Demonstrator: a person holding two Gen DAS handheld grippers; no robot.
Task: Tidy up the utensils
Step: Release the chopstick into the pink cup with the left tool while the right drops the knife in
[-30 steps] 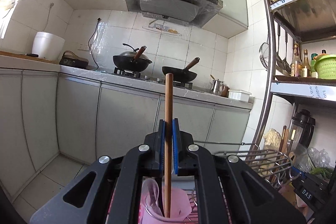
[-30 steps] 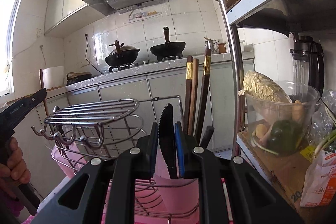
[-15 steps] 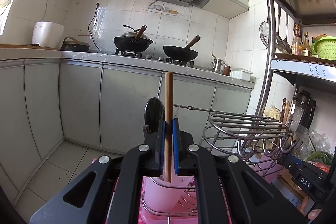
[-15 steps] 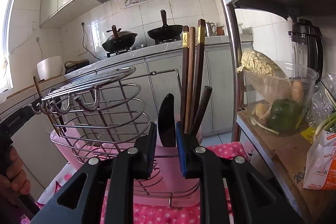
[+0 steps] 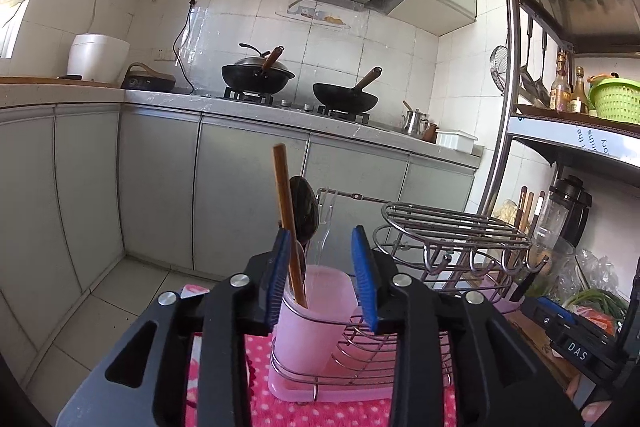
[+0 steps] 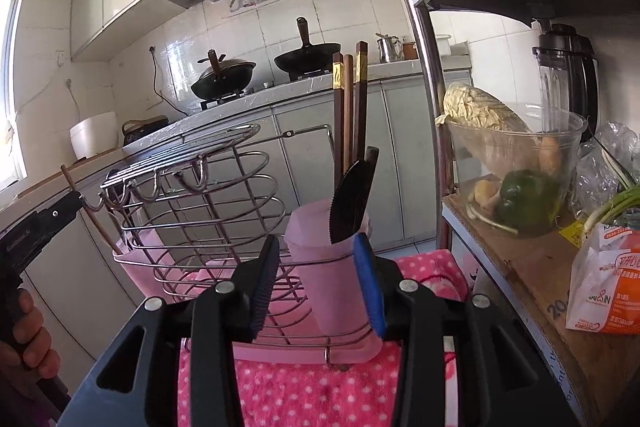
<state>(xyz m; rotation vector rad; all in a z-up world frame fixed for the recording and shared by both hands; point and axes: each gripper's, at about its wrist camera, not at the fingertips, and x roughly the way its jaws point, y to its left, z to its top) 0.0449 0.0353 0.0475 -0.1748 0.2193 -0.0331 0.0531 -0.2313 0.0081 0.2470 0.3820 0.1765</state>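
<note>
My left gripper is open and empty just before a pink cup at the left end of a wire rack. A wooden chopstick and a dark spoon stand in that cup, the chopstick leaning by my left blue pad. My right gripper is open and empty in front of the other pink cup. A black serrated knife and several long chopsticks stand in it.
The rack sits in a pink tray on a pink dotted cloth. A metal shelf post and a bowl of vegetables stand close on the right. The kitchen counter with two woks lies beyond.
Both grippers have opened and drawn back. The left let go of the chopstick, which now stands in its cup. The right let go of the knife, which now stands in its cup.
</note>
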